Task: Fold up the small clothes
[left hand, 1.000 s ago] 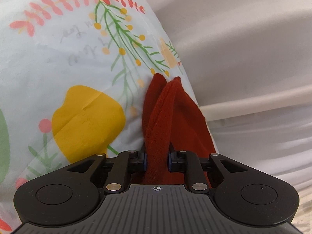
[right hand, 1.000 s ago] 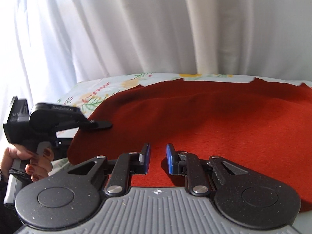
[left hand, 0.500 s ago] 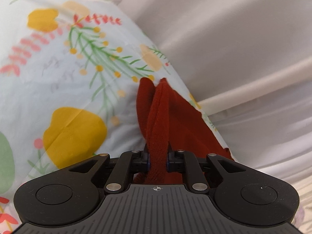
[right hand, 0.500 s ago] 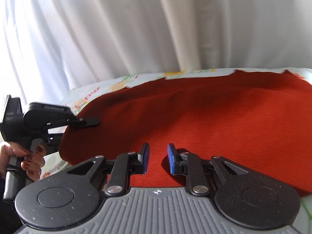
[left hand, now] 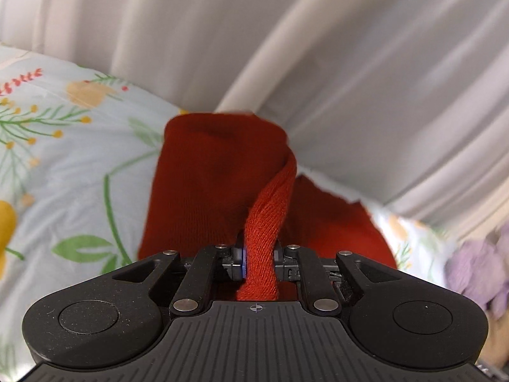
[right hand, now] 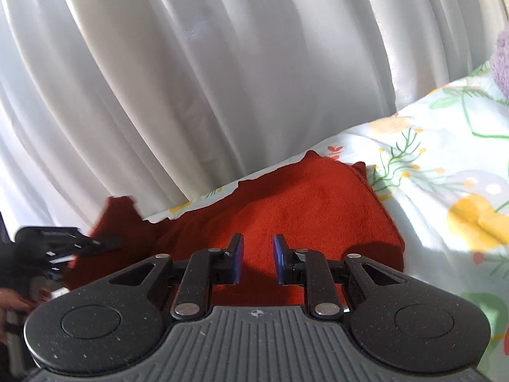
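A rust-red knitted garment [left hand: 219,178] lies on the floral sheet [left hand: 79,165]. My left gripper [left hand: 259,259] is shut on a bunched edge of it and holds that edge lifted, so the cloth curls over itself. In the right wrist view the garment [right hand: 311,210] spreads flat under my right gripper [right hand: 256,259], which is open with its blue pads [right hand: 237,259] just above the cloth and nothing between them. The left gripper [right hand: 63,238] shows at the left of that view, blurred, with a raised flap of red cloth [right hand: 117,216] by it.
White curtains [right hand: 222,79] hang close behind the bed edge. A lilac knitted item [left hand: 477,270] lies at the right on the sheet; it also shows in the right wrist view [right hand: 502,60]. Bare floral sheet [right hand: 445,191] extends right of the red garment.
My left gripper has lifted and swung the held red edge across, folding the cloth over. My right gripper has turned right, bringing the garment's right corner and more sheet into view.
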`<state>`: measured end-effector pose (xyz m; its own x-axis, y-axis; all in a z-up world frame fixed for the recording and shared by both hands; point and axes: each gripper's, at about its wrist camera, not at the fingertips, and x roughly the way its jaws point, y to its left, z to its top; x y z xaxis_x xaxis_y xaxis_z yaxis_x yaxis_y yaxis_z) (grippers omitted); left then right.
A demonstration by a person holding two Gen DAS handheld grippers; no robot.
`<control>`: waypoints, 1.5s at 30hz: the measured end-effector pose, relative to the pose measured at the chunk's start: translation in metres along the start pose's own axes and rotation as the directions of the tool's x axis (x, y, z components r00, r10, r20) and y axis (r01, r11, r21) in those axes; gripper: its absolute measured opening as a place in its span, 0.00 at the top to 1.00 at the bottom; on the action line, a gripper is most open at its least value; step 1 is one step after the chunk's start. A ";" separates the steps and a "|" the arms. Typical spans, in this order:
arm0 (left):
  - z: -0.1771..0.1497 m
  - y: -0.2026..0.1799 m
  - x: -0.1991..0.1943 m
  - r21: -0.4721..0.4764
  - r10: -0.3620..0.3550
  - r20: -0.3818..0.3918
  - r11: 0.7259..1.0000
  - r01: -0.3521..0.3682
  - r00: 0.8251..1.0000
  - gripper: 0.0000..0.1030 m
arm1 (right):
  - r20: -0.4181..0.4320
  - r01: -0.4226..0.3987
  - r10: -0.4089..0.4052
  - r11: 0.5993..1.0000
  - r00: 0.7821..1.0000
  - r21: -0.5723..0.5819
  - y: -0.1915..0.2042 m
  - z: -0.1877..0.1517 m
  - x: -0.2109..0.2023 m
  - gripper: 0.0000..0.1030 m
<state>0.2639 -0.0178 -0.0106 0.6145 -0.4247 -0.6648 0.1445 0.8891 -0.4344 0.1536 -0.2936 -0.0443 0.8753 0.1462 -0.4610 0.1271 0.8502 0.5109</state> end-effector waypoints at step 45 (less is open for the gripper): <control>-0.029 0.120 -0.033 -0.372 0.181 0.057 0.917 -0.148 0.982 0.29 | -0.341 -0.235 0.319 0.935 0.884 0.265 0.046 0.013 0.159 0.51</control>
<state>0.2381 0.0980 -0.0586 0.6735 -0.2461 -0.6970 -0.2465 0.8142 -0.5257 0.3045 -0.2381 -0.0848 0.6557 0.5726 -0.4922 0.0371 0.6266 0.7785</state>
